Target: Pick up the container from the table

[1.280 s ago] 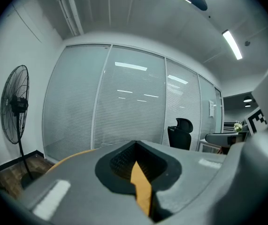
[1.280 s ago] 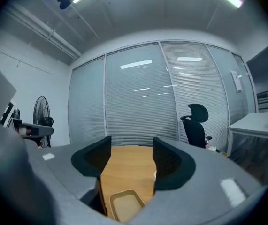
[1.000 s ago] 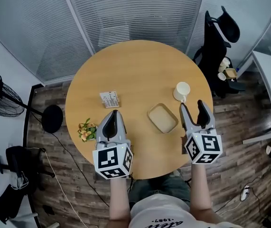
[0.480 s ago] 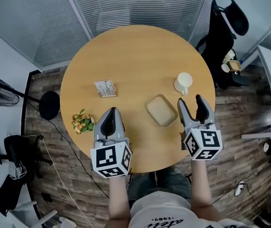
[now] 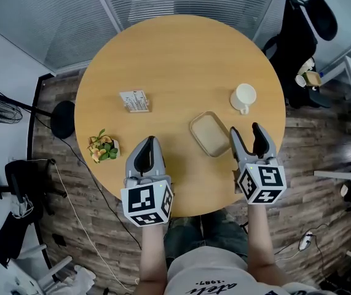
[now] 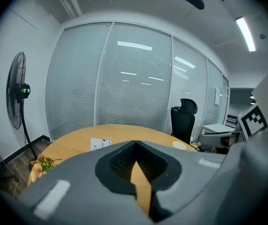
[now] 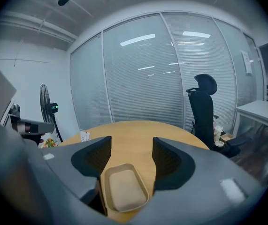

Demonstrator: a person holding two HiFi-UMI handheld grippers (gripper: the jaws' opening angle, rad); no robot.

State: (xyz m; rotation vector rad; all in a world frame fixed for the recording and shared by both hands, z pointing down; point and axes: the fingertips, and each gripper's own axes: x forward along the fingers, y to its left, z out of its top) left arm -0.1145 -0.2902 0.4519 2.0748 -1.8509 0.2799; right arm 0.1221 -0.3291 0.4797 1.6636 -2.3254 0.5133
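Beige container [image 5: 210, 134], honey-wood table [image 5: 181, 60], white mug [image 5: 244, 96], orange flowers [image 5: 103, 149] (green-leaved)

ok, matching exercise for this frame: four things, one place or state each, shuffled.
1 tan shallow rectangular container
2 white ceramic mug
3 left tool
4 right tool

a jaws apart, gripping nothing
b lies empty, just left of the right tool's tips
c jaws together
d near the round wooden table's right edge

Pairs: 1-b, 2-d, 3-c, 4-a

The container [image 7: 123, 189] has its near end partly hidden behind the right gripper [image 7: 131, 144]. Print on the small card [image 5: 134, 101] is too small to read.
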